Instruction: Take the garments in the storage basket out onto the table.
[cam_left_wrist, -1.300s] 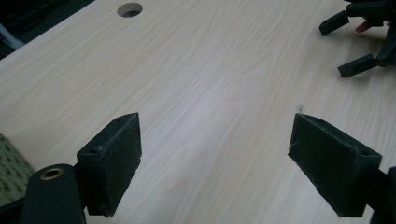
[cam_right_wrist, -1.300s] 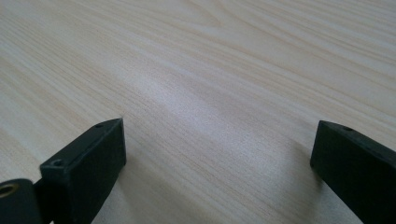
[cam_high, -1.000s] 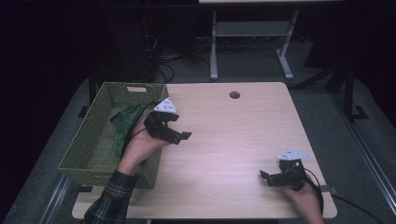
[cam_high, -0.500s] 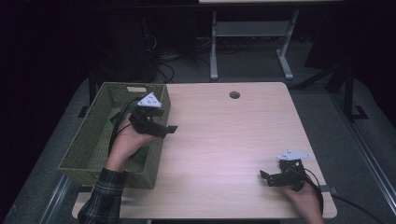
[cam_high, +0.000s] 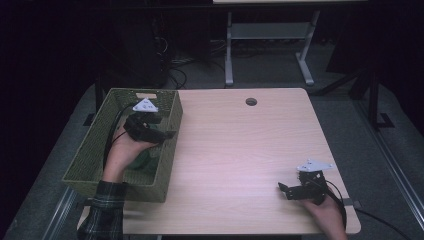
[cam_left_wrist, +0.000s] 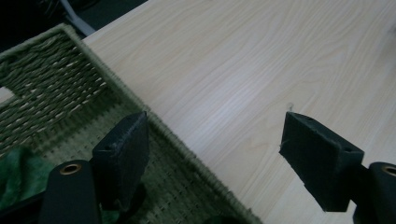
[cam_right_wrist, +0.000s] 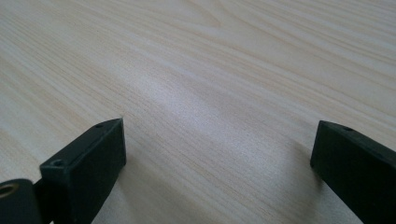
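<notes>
Left gripper (cam_high: 167, 131) over basket (cam_high: 95, 150) at table's (cam_high: 240, 150) left edge, jaws spread, just been closing a little, nothing between them. Green cloth (cam_left_wrist: 14, 172) lying inside basket below. Right gripper (cam_high: 285, 189) near table's front right corner, jaws spread, empty.

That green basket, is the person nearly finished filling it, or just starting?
Done, it seems: a green cloth lies inside the basket. In hand: nothing. The left gripper hangs over the basket's near wall, its jaws just closing a little with nothing between them. The right gripper rests open on the table. I see nothing else on the table to pack.
</notes>
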